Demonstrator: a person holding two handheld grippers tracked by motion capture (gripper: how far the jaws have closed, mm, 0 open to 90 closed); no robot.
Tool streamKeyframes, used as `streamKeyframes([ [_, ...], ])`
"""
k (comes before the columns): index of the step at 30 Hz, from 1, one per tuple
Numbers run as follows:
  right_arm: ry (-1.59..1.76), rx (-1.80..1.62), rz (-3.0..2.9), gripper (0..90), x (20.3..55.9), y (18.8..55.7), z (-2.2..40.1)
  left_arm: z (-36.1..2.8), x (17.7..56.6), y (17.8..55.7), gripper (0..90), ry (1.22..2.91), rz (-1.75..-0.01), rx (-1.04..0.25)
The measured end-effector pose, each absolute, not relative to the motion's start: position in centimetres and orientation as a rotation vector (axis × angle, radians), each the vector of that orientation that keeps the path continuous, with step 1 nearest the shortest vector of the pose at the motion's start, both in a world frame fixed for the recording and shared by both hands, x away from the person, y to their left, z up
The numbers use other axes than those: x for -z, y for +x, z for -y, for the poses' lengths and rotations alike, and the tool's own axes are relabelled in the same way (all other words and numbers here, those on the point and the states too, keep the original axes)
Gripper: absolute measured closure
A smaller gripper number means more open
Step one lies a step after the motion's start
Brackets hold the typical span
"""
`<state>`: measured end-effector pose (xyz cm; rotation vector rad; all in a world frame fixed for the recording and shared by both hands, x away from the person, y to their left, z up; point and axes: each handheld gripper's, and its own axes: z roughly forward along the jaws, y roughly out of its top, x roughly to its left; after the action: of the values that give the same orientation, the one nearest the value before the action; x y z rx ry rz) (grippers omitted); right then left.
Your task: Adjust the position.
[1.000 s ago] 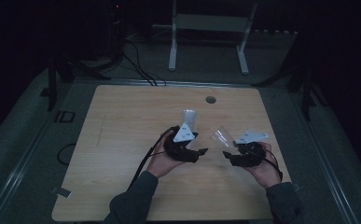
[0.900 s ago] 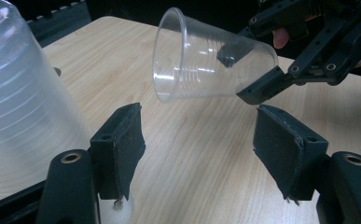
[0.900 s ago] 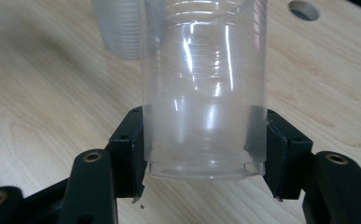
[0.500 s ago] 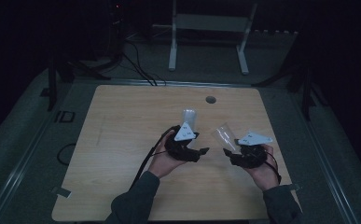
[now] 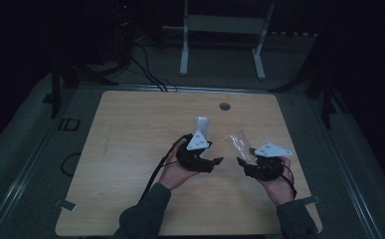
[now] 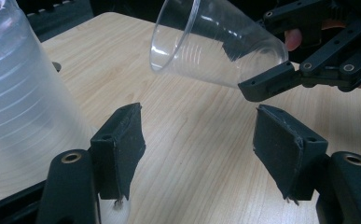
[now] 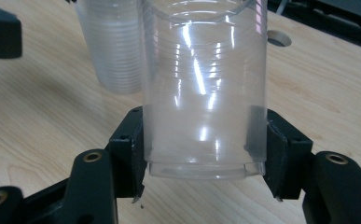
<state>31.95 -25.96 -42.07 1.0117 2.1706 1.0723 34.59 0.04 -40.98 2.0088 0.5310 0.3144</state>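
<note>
On the left stands the stack of cups (image 5: 201, 124), nested and upside down on the wooden table (image 5: 130, 129), touching nothing of mine. My left gripper (image 6: 199, 140) sits just beside it with its jaws apart and only bare tabletop between them; in the high view that gripper (image 5: 219, 160) points toward my other hand.

To the right, my right gripper (image 7: 201, 140) is clamped on the base of the single cup (image 7: 204, 88), 1 pad on each side of the bottom wall. From the left gripper view that cup (image 6: 215, 44) hangs tilted in the air above the table, mouth toward the stack.

To do this step well, I judge I should keep the squeeze light, since the thin plastic would buckle or pop out under a hard pinch. I would turn the mouth to where it must go before lowering it, and let go only once the cup rests on something. My free left gripper can steady the stack if it wobbles.

Count: 2 grippers, 1 stack whose cups I cannot count through the ribbing, 1 separate cup, 1 round hole (image 5: 224, 106) in the table's far edge.
</note>
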Motion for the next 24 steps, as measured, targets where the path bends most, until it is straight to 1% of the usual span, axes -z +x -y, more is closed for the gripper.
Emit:
streamKeyframes([
  [24,0.992,-1.170,-2.057,41.2,41.48,31.05,25.69,0.44,41.02,34.83,32.9,2.010,-0.559,-0.289],
])
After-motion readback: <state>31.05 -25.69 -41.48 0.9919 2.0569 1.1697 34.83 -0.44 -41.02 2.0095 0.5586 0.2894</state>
